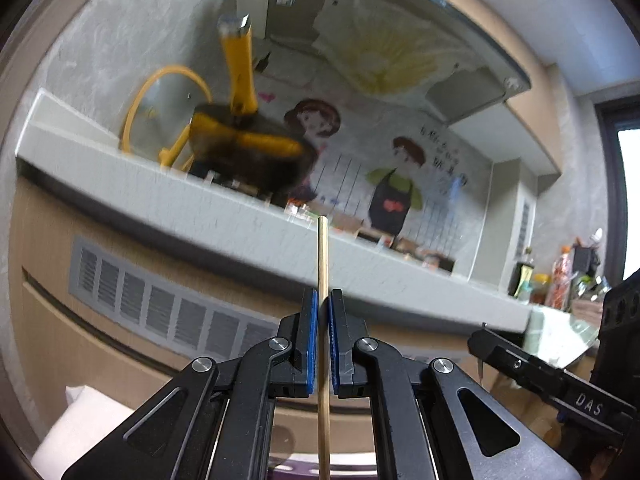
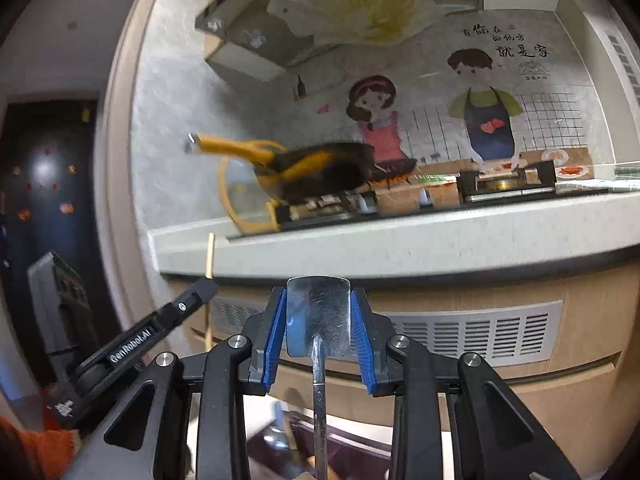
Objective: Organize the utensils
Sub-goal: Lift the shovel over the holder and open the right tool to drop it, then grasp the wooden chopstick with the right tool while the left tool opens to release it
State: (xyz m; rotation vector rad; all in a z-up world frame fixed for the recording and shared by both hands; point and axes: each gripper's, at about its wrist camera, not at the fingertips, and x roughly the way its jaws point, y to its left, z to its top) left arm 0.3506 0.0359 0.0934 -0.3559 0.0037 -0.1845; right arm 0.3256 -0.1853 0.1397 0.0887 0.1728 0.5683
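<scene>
Clamped upright between the narrow blue-padded jaws of the left gripper (image 1: 323, 312) is a thin wooden chopstick (image 1: 323, 280). Beside it, the right gripper (image 2: 319, 312) has its jaws closed on a flat steel spatula (image 2: 319, 320). Beyond both, a grey stone counter (image 2: 400, 240) carries a yellow-handled black pan (image 2: 320, 172).

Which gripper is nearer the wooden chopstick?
Left. The left gripper is clamped on the wooden chopstick; the right gripper holds a metal spatula, off to the chopstick's right.
</scene>
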